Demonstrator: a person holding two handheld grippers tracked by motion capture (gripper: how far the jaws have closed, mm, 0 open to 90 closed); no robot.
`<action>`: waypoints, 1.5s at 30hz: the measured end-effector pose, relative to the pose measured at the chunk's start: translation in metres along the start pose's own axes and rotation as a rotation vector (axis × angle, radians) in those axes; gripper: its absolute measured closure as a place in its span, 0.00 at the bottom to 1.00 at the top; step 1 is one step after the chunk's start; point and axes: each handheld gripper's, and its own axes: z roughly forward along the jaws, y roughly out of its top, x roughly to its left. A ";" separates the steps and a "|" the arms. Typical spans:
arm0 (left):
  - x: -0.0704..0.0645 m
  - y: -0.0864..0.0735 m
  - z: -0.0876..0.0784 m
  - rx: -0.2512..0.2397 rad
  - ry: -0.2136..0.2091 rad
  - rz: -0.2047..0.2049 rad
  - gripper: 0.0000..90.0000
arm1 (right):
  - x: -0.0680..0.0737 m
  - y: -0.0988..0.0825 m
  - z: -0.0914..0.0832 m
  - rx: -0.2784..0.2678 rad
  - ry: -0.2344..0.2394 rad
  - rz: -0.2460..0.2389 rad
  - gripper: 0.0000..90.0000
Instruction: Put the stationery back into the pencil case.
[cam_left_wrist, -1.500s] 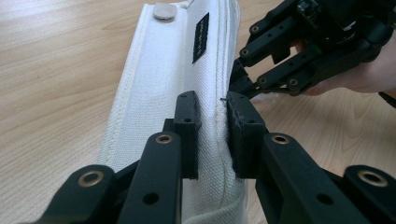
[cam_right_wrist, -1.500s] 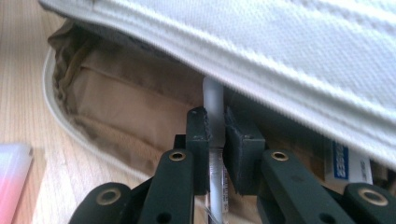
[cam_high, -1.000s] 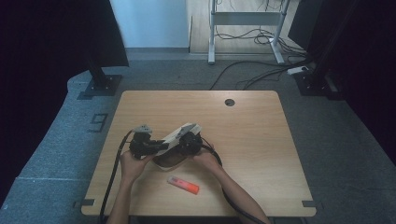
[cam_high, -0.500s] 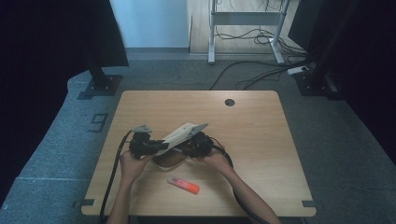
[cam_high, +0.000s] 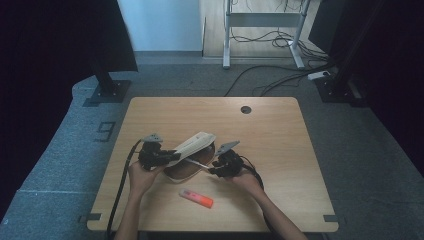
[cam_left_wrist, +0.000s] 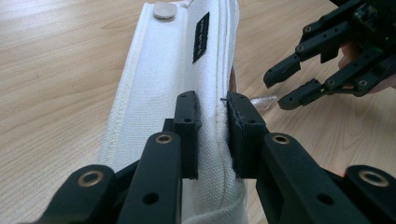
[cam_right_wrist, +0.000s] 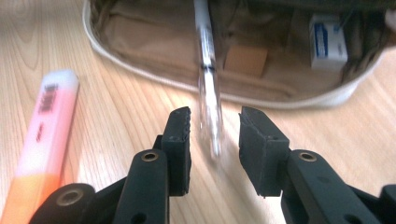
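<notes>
The left claw (cam_left_wrist: 212, 112) is clamped tight on the white flap (cam_left_wrist: 163, 70) of the pouch (cam_high: 187, 167), pinching the fabric at its seam and holding the flap up so that the mouth stays open. That hold looks sound. It should keep steady and high, since a sagging flap would cover the opening.

The clear pen (cam_right_wrist: 208, 102) sticks out of the pouch's mouth toward the person, one end inside and the other resting on the bench (cam_high: 280, 150) just in front of the pouch. The right claw (cam_right_wrist: 214, 123) sits over that outer end. Its jaws have just been closing and now stand narrow, with the pen between them and a gap on each side, so nothing is gripped yet. The step in hand seems to be handling this pen at the mouth. Doing it well likely means centring the pen between the pads, pinching firmly because the smooth barrel may slip, and moving it along its own length, not sideways against the rim.

The pouch also holds a small white box (cam_right_wrist: 328, 41) and a tan card (cam_right_wrist: 245, 59), both to the side of the pen's path. A pink and orange highlighter (cam_high: 196, 198) lies on the bench near the pouch on the person's side, apart from the pen. It could be nudged if the right claw swings that way.
</notes>
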 end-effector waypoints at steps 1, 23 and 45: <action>0.000 0.000 0.000 0.000 0.000 0.000 0.84 | 0.000 -0.003 0.000 0.001 0.001 0.004 0.70; 0.000 0.000 0.001 0.000 -0.004 0.000 0.84 | -0.002 -0.002 0.004 0.022 -0.027 -0.035 0.93; -0.001 0.000 0.001 0.000 -0.002 0.005 0.84 | -0.028 0.029 0.022 0.009 -0.105 -0.030 0.92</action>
